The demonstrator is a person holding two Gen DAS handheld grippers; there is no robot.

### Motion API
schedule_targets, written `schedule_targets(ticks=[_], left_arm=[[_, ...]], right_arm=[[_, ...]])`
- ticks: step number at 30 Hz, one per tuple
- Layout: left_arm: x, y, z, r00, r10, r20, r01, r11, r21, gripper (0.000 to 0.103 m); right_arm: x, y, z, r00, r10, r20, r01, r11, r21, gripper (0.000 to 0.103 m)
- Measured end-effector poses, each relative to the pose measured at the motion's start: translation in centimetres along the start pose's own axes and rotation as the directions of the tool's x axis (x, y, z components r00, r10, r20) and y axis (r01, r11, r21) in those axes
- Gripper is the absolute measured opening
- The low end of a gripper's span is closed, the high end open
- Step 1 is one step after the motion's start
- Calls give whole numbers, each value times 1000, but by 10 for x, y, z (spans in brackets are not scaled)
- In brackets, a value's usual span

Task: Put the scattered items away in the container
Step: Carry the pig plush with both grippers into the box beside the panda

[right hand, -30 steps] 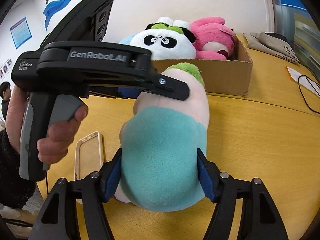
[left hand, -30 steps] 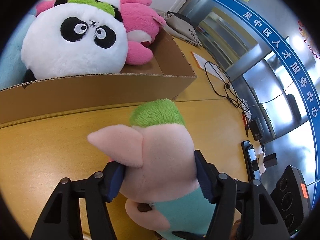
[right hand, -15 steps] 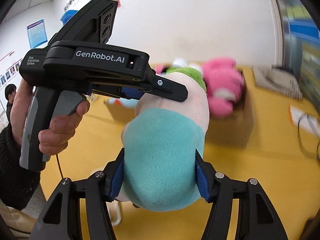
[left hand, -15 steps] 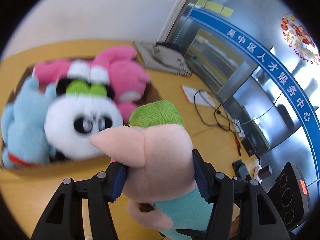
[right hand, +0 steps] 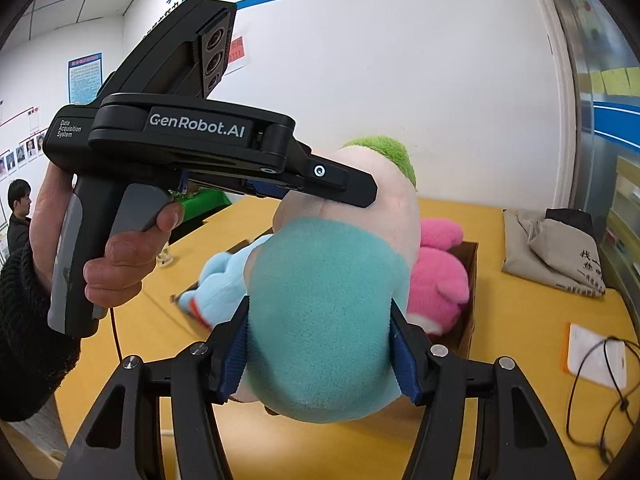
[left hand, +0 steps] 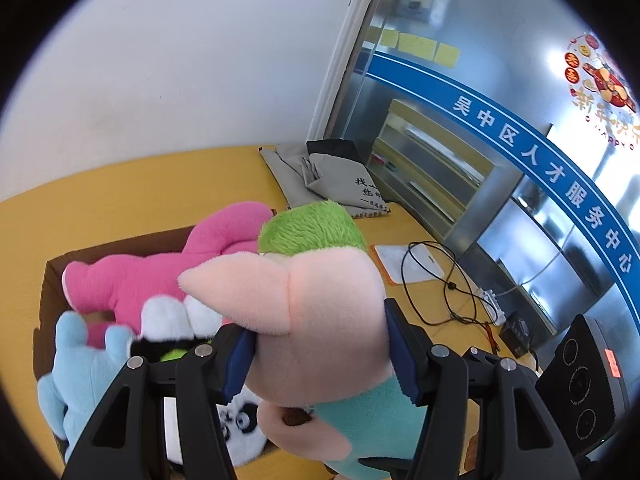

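Both cams sit right behind their tool, super close to the pig plush [left hand: 320,320] that fills each frame. Left wrist looks down over its head into the cardboard box [left hand: 44,292]; right wrist faces its teal back. Shared: plush, box, yellow desk [right hand: 532,320].

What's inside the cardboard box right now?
The cardboard box holds a pink plush, a light-blue plush and a panda plush. The held pig plush and the left hand-held gripper cover much of the panda and the box floor.
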State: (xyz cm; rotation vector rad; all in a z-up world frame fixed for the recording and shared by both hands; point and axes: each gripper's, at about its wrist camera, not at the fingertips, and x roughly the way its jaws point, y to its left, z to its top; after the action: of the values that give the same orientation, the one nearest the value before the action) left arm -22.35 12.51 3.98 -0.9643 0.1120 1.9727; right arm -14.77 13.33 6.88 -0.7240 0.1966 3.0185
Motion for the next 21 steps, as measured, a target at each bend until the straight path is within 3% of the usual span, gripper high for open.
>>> schedule_targets(ticks=[5,11,17,21], left_arm=[[51,18,9,998,-22,-61,22,1000,-1,58],[113,32,-10,984,-4,-178,-1,1000,-24,58],[127,30,-30,979,-22,-203,25,1000,13,59],[136,40,-40,967,-83,-241,72,996,-53,60]], right_arm=[[35,-31,-2,999,-27,-28,26,1000,-10,66],[76,-70,-39,996,-9,-86,15,998,60,66],[96,-76,-69,984,-48,-172,54,998,34,67],[91,-78,-74,977,-51,-207,59,998,35,67]])
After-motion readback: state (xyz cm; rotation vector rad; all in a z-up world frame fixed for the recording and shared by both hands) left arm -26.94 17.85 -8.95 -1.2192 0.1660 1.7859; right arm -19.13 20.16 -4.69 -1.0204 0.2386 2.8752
